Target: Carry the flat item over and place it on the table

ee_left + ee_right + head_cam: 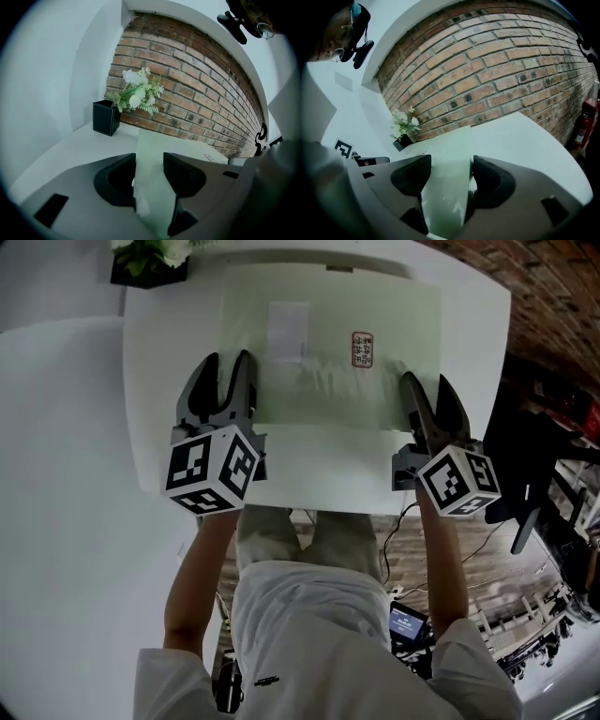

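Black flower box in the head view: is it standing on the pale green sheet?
No: the black flower box stands clear of the pale green sheet, beyond its far left corner.

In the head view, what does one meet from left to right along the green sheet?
left hand-held gripper (jaws closing, sheet edge between them) → white label → red stamp → right hand-held gripper

A black square pot [106, 118] is standing upright before a red brick wall [197, 89], holding white flowers [138, 92] whose green leaves are spilling over its rim. A red fire extinguisher [583, 123] is showing at the wall's far right end. Dark cables [398, 521] are trailing across the floor.
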A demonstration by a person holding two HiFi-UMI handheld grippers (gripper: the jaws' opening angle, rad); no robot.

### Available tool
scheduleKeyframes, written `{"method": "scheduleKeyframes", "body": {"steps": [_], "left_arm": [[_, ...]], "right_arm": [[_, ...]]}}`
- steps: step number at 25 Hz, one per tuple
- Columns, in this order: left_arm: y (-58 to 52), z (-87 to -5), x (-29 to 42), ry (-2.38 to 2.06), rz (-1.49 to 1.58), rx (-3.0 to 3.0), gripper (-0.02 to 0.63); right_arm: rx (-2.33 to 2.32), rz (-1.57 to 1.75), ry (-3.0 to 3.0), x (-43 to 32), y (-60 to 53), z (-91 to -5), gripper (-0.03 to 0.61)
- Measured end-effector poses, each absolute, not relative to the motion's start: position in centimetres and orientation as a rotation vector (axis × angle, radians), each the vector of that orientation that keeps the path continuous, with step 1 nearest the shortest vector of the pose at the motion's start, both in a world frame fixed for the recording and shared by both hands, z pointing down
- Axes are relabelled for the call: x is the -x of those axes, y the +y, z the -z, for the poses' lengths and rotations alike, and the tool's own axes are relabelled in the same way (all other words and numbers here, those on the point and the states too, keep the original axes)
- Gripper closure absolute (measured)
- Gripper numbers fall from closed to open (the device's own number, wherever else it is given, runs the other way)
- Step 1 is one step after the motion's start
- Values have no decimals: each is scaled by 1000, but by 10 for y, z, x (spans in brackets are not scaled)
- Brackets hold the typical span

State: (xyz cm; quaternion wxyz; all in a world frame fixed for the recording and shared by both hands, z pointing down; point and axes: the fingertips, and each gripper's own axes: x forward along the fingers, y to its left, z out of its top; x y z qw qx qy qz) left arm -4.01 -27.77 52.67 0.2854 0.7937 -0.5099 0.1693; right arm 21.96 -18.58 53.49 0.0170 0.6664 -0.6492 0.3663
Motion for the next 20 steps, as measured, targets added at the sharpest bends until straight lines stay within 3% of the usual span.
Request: {"method": "scheduleKeyframes", "body": {"steps": [20], "left_arm": [[-280,-575,26,-1234,-485,-2124,419]], "right_arm": [[-1987,-1224,-1941,-226,-183,-583,281]]}}
